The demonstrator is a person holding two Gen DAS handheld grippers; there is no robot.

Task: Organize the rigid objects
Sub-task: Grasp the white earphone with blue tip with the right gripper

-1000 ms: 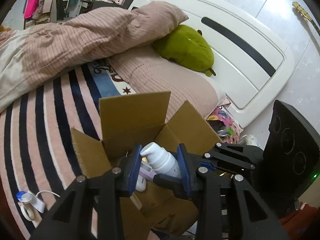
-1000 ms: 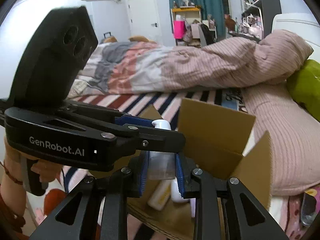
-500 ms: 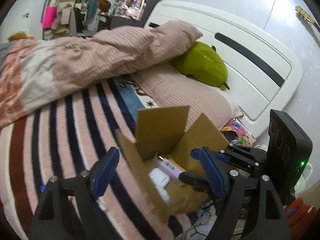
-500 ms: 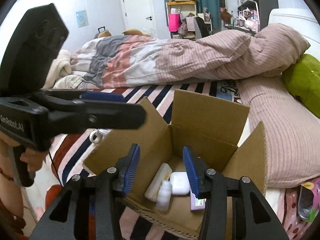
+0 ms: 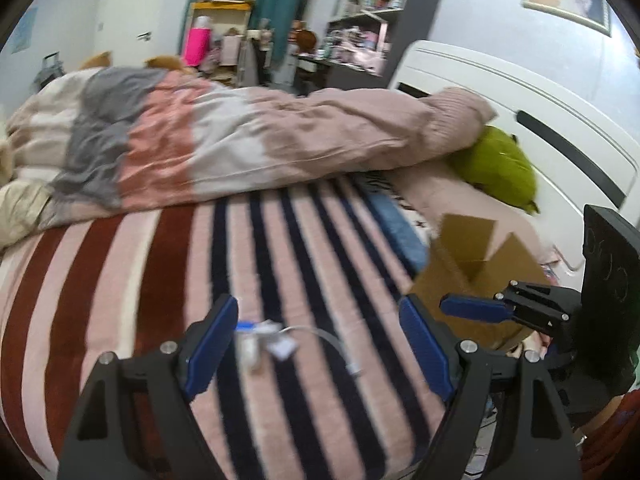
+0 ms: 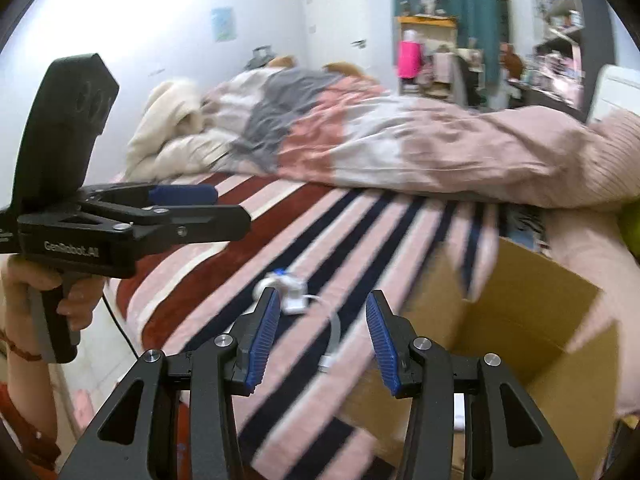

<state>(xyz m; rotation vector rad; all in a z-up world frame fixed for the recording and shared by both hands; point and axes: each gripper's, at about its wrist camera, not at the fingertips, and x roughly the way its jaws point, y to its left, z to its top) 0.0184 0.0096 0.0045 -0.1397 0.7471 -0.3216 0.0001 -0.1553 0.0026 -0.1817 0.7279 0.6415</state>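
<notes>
A small white charger with a blue tip and a white cable (image 5: 264, 342) lies on the striped bedspread (image 5: 160, 264); it also shows in the right wrist view (image 6: 290, 292). My left gripper (image 5: 318, 342) is open and empty, with the charger between its fingers but further off. My right gripper (image 6: 322, 334) is open and empty, beside the open cardboard box (image 6: 532, 340). The box (image 5: 476, 268) stands at the bed's right side.
A rumpled pink, white and grey duvet (image 5: 224, 148) lies across the far side of the bed. A green plush (image 5: 500, 168) rests by the white headboard (image 5: 520, 116). Cluttered shelves stand behind.
Both grippers let go of the white bottle, which dropped into the box, and opened. Both then swung left, away from the box toward the charger on the bedspread.
</notes>
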